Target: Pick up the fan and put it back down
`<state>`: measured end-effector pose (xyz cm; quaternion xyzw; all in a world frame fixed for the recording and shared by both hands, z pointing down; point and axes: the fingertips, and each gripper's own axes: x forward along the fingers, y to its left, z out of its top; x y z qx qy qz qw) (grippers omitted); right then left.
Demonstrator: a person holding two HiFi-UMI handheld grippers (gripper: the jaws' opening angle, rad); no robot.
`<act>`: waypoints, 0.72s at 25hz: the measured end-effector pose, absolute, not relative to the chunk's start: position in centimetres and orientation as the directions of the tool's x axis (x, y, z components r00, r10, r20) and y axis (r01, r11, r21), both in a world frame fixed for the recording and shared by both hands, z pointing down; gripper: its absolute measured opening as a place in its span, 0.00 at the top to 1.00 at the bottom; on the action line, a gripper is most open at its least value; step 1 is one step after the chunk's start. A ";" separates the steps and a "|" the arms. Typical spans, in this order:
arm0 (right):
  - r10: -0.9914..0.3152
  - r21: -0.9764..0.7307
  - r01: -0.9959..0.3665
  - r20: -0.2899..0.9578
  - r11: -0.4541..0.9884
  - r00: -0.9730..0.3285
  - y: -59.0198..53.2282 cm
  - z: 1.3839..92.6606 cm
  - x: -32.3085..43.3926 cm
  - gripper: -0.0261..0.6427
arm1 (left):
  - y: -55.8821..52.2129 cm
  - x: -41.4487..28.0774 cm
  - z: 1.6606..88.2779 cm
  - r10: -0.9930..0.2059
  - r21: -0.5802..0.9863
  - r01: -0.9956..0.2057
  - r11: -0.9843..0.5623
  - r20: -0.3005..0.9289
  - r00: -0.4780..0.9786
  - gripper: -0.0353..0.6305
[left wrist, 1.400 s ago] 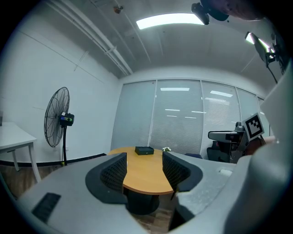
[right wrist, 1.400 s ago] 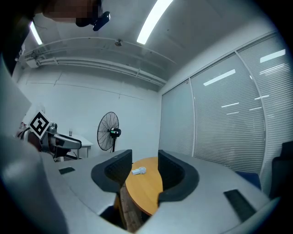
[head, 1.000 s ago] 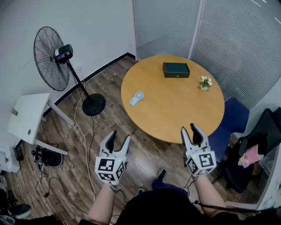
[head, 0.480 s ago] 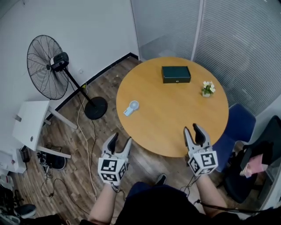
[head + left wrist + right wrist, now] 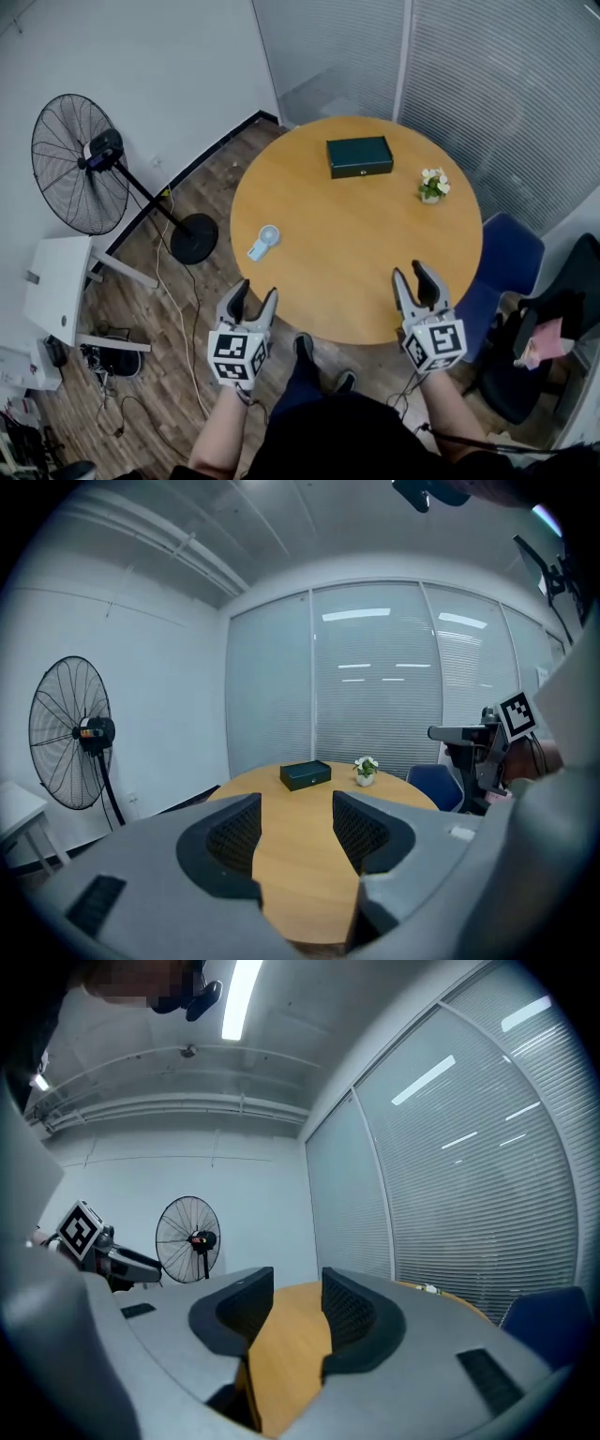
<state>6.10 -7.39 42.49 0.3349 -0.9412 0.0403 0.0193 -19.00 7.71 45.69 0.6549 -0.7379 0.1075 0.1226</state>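
A small light-blue hand fan (image 5: 265,240) lies flat on the round wooden table (image 5: 366,262), near its left edge. A tall black pedestal fan (image 5: 75,164) stands on the floor at the left by the wall; it also shows as the pedestal fan (image 5: 67,733) in the left gripper view and the pedestal fan (image 5: 190,1239) in the right gripper view. My left gripper (image 5: 254,292) hangs open just off the table's near-left edge, a short way in front of the hand fan. My right gripper (image 5: 412,275) is open over the table's near-right edge. Nothing sits between either pair of jaws.
A dark green box (image 5: 359,157) and a small flower pot (image 5: 432,184) stand at the table's far side. A blue chair (image 5: 506,262) and a black chair (image 5: 544,328) are at the right. A white desk (image 5: 56,286) and floor cables (image 5: 178,281) lie at the left.
Both grippers have come forward from over the floor to the table's near edge. The pedestal fan and desk have slid leftward in the head view. Both stay open.
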 end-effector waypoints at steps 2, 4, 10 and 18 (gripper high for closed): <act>-0.646 -0.066 -0.650 0.074 0.757 -0.760 -8.7 42.8 6.2 0.72 | 5.9 -19.6 46.8 -0.937 -0.013 -0.995 0.099 0.336 -0.097 0.60; -0.663 -0.065 -0.667 0.079 0.742 -0.745 -10.0 42.9 6.0 0.72 | 4.2 -20.6 47.9 -0.933 -0.023 -0.997 0.079 0.351 -0.082 0.60; -0.708 -0.054 -0.716 0.118 0.696 -0.696 -13.8 43.8 2.9 0.72 | -0.8 -25.9 50.6 -0.918 -0.005 -0.999 0.038 0.396 -0.037 0.60; -0.733 -0.042 -0.745 0.146 0.666 -0.664 -17.4 44.0 -3.1 0.72 | -5.7 -32.9 55.7 -0.883 -0.013 -1.000 -0.011 0.470 0.004 0.60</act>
